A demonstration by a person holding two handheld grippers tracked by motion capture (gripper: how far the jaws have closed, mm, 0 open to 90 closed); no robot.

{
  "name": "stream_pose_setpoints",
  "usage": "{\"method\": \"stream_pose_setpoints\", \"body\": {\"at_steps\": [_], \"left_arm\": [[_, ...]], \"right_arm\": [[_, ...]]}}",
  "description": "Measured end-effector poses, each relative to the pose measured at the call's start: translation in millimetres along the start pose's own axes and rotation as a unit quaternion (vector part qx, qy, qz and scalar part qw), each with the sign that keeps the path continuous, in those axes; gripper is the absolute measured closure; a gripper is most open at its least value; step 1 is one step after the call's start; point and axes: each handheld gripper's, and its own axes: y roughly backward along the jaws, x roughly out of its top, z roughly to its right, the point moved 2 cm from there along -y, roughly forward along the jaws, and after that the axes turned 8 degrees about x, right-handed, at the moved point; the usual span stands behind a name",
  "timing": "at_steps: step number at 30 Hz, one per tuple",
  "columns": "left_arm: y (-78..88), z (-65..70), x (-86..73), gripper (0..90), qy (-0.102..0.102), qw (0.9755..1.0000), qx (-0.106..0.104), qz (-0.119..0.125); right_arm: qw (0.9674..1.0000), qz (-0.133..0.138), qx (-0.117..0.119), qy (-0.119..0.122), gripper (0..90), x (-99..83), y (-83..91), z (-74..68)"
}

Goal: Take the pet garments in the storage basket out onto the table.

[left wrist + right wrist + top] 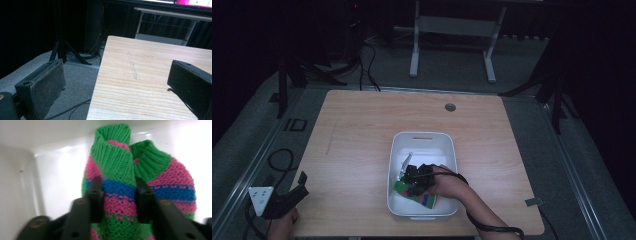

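Observation:
A knitted piece striped green, pink and blue lies inside the white bin. My right gripper is down in the bin, shut on a fold of the knitted piece. In the high view the right gripper covers the bin's middle. My left gripper rests at the table's front left corner, open, with bare wood between its pads.
The wooden table has a round cable hole near its far edge. A white flap stands up inside the bin. Stands and cables sit on the floor beyond the table.

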Motion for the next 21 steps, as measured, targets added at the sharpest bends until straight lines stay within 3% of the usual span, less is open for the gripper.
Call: {"method": "stream_pose_setpoints", "body": {"at_steps": [5,7,9,13,18,21], "left_arm": [[-0.1,-0.2,0.1,1.8,0.001,1.0,0.0,0.0],[-0.1,-0.2,0.1,1.8,0.001,1.0,0.0,0.0],[-0.2,-0.2,0.1,1.8,0.001,1.0,0.0,0.0],[-0.1,-0.1,0.1,1.8,0.001,1.0,0.001,0.0],[-0.1,0.0,0.0,1.8,0.0,1.0,0.001,-0.001],[-0.1,0.2,0.0,1.8,0.0,1.0,0.002,0.0]], "right_arm": [[0.9998,0.02,-0.005,0.004,70.8,-1.7,11.9,-4.1],[0.9987,0.048,-0.014,0.003,71.0,-3.1,25.1,-4.7],[0.9981,0.059,-0.017,0.001,71.0,-3.5,30.6,-4.3],[0.9926,0.114,-0.04,-0.008,71.1,-2.9,61.5,-3.4],[0.9878,0.146,-0.052,-0.007,71.0,-2.3,86.1,-4.9],[0.9818,0.178,-0.067,0.001,71.0,-3.1,111.0,-9.8]]}}
